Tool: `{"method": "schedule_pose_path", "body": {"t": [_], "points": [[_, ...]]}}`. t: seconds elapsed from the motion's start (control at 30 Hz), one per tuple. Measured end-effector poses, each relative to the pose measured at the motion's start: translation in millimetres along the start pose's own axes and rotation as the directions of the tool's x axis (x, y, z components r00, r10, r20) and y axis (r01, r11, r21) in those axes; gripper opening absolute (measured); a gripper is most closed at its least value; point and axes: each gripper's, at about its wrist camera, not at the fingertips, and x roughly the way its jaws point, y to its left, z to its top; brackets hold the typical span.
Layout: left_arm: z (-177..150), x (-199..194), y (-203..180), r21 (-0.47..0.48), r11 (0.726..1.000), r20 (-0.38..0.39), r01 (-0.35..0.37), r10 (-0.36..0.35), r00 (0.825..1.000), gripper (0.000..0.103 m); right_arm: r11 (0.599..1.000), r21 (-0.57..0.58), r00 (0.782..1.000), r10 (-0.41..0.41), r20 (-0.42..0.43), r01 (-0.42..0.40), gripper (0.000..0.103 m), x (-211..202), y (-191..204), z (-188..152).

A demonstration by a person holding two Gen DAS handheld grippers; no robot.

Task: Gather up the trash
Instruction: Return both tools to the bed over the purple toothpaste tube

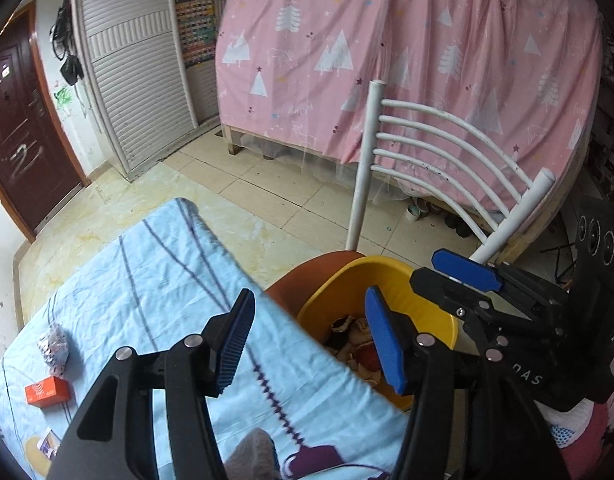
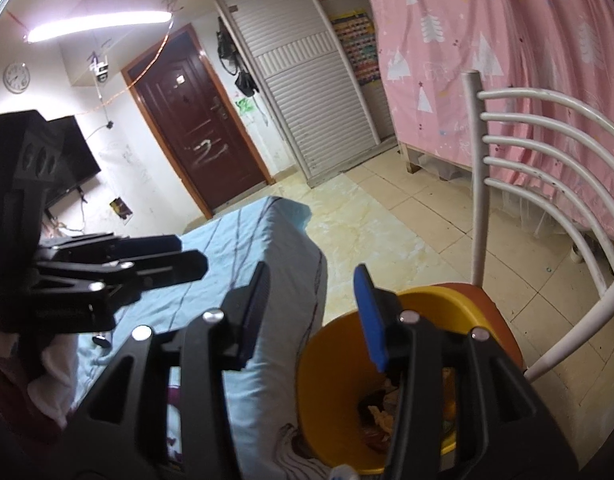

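Left wrist view: left gripper (image 1: 311,344) jaws spread, empty, over bed edge. Yellow bin (image 1: 431,320) on chair seat, trash inside. Crumpled wrapper (image 1: 54,350) and orange box (image 1: 47,391) remain on bed (image 1: 147,280).

Right wrist view: right gripper (image 2: 313,318) jaws apart, empty, above bin (image 2: 327,400). Risk: grippers close together, may collide; bin may tip off seat.

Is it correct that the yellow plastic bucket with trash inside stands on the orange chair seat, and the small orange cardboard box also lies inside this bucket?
Not quite. The yellow plastic bucket does stand on the orange chair seat with trash inside, but the small orange cardboard box lies on the light blue bed sheet, apart from the bucket. The left wrist view shows it.
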Motion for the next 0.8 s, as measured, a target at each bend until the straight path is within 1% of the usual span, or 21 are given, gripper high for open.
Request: {"method": "schedule_pose_path", "body": {"t": [0.07,0.1,0.13,0.17,0.37,0.5,0.63,0.8], "points": [[-3.4,-7.1,9.3,-0.015,1.000,0.011,-0.004,0.004,1.000,0.049,1.000,-0.018,1.000,0.005,-0.008,-0.005,0.042,3.3,10.9,0.2],[-5.3,-9.5,12.3,-0.020,1.000,0.015,-0.005,0.006,1.000,0.049,1.000,-0.024,1.000,0.007,-0.011,-0.008,0.043,4.5,15.4,0.5],[-7.9,-13.3,17.5,-0.027,1.000,0.022,-0.009,0.009,1.000,0.049,0.999,-0.033,1.000,0.010,-0.013,-0.011,0.048,5.7,21.5,0.5],[-9.8,-16.4,22.0,-0.034,0.999,0.027,-0.011,0.012,1.000,0.049,0.999,-0.041,1.000,0.013,-0.016,-0.014,0.049,6.8,27.8,1.3],[-25.2,-36.7,54.6,-0.091,0.996,0.056,-0.022,0.027,0.998,0.049,0.994,-0.104,0.998,0.043,-0.036,-0.046,0.053,13.5,67.4,0.5],[-37.7,-51.0,76.8,-0.134,0.990,0.074,-0.041,0.051,0.996,0.049,0.988,-0.139,0.996,0.066,-0.055,-0.073,0.055,20.5,94.8,-2.0],[-52.8,-66.6,102.3,-0.187,0.980,0.090,-0.064,0.082,0.993,0.049,0.978,-0.181,0.992,0.093,-0.081,-0.107,0.060,29.7,122.4,-4.9],[-74.3,-84.6,138.6,-0.258,0.962,0.093,-0.087,0.115,0.989,0.049,0.958,-0.238,0.983,0.130,-0.127,-0.157,0.060,43.9,160.4,-11.4]]}}
